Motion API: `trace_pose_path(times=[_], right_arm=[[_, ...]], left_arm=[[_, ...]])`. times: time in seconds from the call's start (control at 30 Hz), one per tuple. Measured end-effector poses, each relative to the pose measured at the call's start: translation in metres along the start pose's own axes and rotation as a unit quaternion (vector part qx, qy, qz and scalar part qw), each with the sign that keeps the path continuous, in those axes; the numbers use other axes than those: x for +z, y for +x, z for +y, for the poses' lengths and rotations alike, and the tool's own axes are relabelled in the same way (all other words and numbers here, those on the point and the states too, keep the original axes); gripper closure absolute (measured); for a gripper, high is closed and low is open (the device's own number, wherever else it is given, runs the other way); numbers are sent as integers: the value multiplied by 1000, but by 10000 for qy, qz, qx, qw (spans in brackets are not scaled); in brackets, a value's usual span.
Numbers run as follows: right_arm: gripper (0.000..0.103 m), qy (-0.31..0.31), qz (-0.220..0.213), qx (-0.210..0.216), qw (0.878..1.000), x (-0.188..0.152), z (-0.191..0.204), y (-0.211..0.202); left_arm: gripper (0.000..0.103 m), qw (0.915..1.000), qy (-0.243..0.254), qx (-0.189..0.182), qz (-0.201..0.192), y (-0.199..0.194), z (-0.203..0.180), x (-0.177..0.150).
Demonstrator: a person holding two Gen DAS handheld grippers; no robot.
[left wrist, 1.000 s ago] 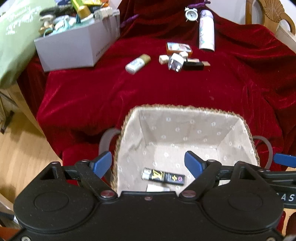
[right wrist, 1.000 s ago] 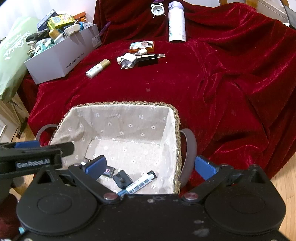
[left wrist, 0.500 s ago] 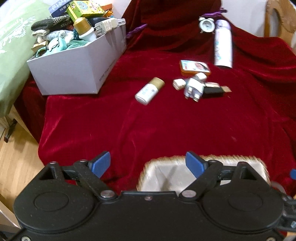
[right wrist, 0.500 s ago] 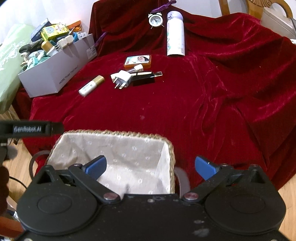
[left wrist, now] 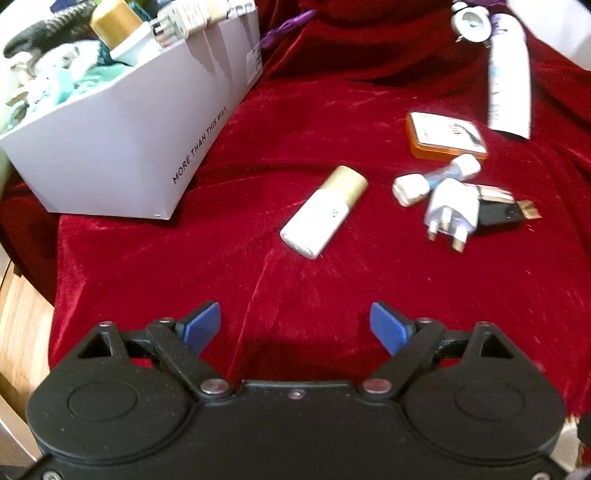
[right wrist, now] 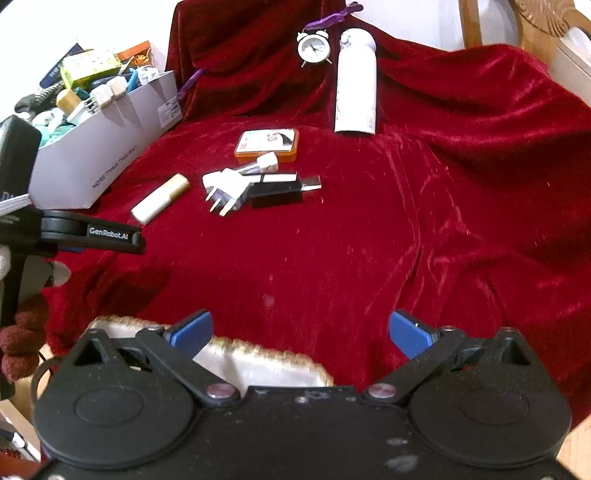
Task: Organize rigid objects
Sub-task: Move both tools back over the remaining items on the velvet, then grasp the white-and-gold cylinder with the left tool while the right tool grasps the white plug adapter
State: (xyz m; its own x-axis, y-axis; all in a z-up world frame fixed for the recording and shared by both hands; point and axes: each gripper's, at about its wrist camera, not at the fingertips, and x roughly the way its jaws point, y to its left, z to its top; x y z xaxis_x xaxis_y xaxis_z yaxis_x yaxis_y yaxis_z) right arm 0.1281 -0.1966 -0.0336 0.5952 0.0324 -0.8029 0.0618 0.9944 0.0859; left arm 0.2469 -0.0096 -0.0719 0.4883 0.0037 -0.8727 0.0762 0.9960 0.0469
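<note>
On the red velvet cloth (left wrist: pixel 332 280) lie a white tube with a gold cap (left wrist: pixel 325 211) (right wrist: pixel 160 198), a white three-pin plug (left wrist: pixel 450 212) (right wrist: pixel 225 186), a black bar-shaped item (left wrist: pixel 498 212) (right wrist: pixel 275 190) and an orange tin (left wrist: pixel 445 136) (right wrist: pixel 266 145). My left gripper (left wrist: pixel 295 326) hangs open and empty just short of the tube. My right gripper (right wrist: pixel 300 332) is open and empty above the far rim of the lined wicker basket (right wrist: pixel 258 360). The left gripper's body (right wrist: pixel 92 236) shows at the left of the right wrist view.
A grey box (left wrist: pixel 122 140) (right wrist: pixel 99 147) crammed with odds and ends stands at the left. A white bottle (right wrist: pixel 355 83) (left wrist: pixel 508 81) and a small alarm clock (right wrist: pixel 314 44) (left wrist: pixel 471 22) rest at the back. Wooden floor (left wrist: pixel 22 332) lies past the cloth's left edge.
Both grippers moved away from the basket toward the loose items; the basket slid out of the left wrist view and mostly under the right gripper. Tube and plug now loom closer.
</note>
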Motion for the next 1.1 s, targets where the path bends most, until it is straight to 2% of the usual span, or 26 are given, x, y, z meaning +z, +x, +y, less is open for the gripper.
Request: trace_pose_path(times=[0.2, 0.4, 0.6, 0.73, 0.83, 0.97, 1.1], right_arm=[[0, -93, 4, -48, 9999, 21, 6, 19], [0, -120, 80, -76, 9999, 35, 9, 38], [0, -38, 150, -172, 9997, 47, 3, 58], [0, 12, 164, -228, 9996, 57, -1, 75], [0, 2, 178, -245, 9995, 65, -2, 88], [0, -114, 121, -128, 9998, 72, 2, 98], [0, -542, -93, 10, 9985, 77, 15, 104]], left_arm=[[18, 9996, -141, 106, 198, 25, 8, 11], [14, 9984, -502, 113, 216, 41, 23, 27], [14, 9941, -926, 524, 199, 48, 38, 39], [17, 9951, -724, 677, 22, 40, 25, 36], [16, 9973, -590, 383, -198, 32, 18, 33], [10, 9964, -821, -64, -206, 32, 14, 38], [10, 9929, -1172, -134, -166, 40, 12, 51]])
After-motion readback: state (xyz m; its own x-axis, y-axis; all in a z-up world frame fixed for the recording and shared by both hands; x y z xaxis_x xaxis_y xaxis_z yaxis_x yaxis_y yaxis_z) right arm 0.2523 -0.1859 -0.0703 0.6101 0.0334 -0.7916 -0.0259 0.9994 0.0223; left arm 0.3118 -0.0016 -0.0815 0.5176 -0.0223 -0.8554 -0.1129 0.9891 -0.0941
